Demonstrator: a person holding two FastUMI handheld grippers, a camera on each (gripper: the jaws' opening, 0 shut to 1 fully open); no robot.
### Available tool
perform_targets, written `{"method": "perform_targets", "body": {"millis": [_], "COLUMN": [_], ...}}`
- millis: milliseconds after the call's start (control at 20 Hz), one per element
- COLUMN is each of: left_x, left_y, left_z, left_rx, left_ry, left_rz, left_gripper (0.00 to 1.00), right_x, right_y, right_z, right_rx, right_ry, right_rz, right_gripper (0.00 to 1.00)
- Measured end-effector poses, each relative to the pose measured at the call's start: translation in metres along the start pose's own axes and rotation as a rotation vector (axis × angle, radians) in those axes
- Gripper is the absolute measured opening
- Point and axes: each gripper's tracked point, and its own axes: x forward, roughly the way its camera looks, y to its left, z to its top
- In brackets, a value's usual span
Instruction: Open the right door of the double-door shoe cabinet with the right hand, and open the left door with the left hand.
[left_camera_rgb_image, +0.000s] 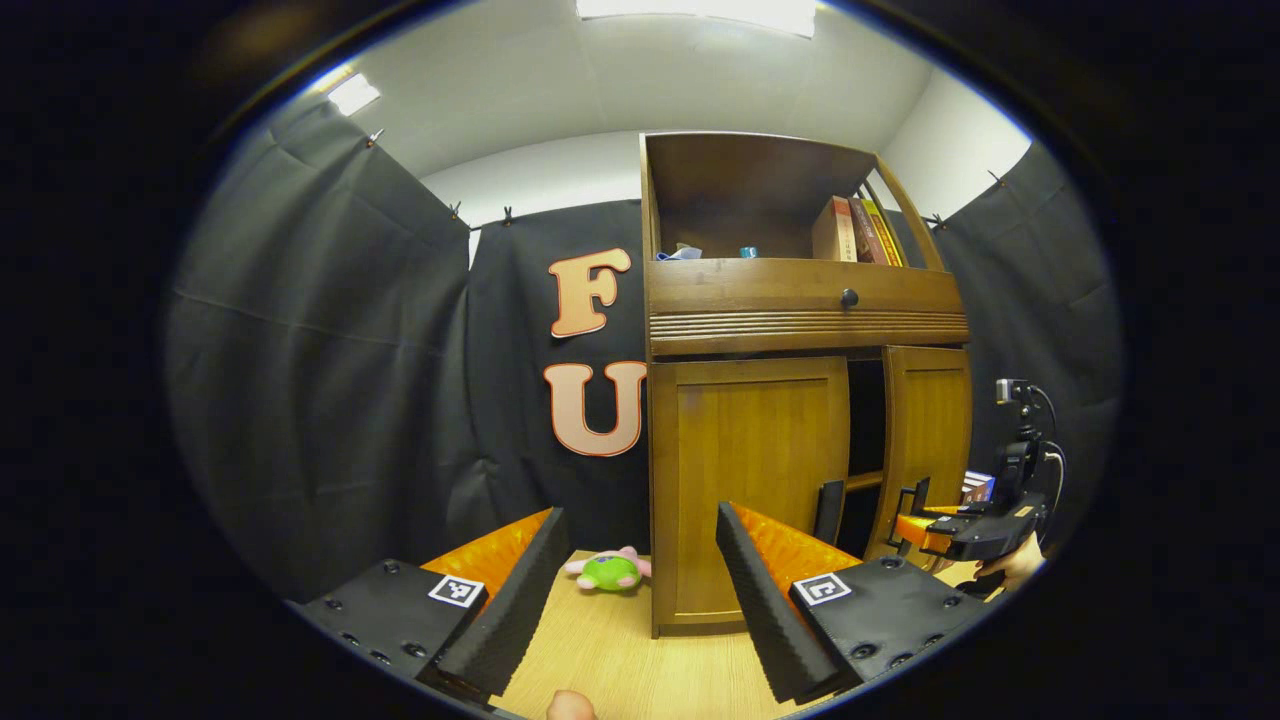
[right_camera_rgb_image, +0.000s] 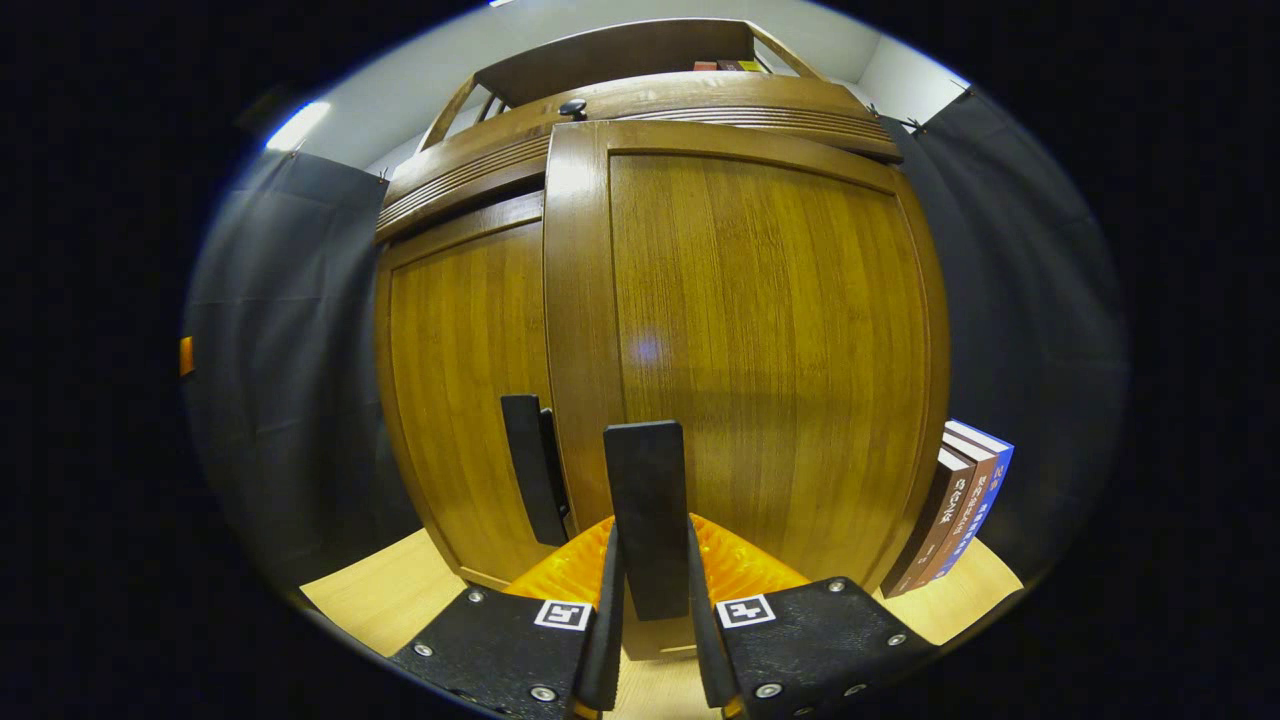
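Observation:
The wooden shoe cabinet stands on a light wood table. Its left door is closed, with a black handle at its inner edge. The right door is swung out a little, leaving a dark gap beside it. My left gripper hangs open in front of the cabinet's left edge, holding nothing. In the right gripper view, my right gripper is shut on the right door's black handle, with the left door's handle just to its left. The left gripper view shows the right gripper at that door.
A green and pink plush toy lies on the table left of the cabinet. Books lean against the cabinet's right side. A drawer with a knob and a shelf of books sit above the doors.

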Motion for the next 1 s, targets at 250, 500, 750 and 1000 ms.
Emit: {"method": "perform_targets", "body": {"millis": [250, 500, 750, 1000], "left_x": [-0.005, -0.007, -0.009, -0.010], "left_y": [-0.003, -0.012, -0.020, -0.030], "left_z": [0.003, 0.004, 0.003, 0.004], "left_rx": [-0.006, -0.019, -0.028, -0.044], "left_ry": [-0.007, -0.005, -0.005, -0.007], "left_rz": [-0.003, -0.023, -0.036, -0.061], "left_gripper": [0.97, 0.98, 0.95, 0.95], "right_x": [-0.032, -0.061, -0.084, -0.109], "right_y": [-0.010, -0.022, -0.037, -0.056], "right_z": [-0.001, 0.000, 0.000, 0.001], "right_rx": [0.009, 0.008, 0.004, -0.016], "right_ry": [0.008, 0.011, 0.008, 0.005], "right_rz": [0.022, 0.029, 0.011, -0.033], "right_gripper": [0.31, 0.30, 0.30, 0.29]}}
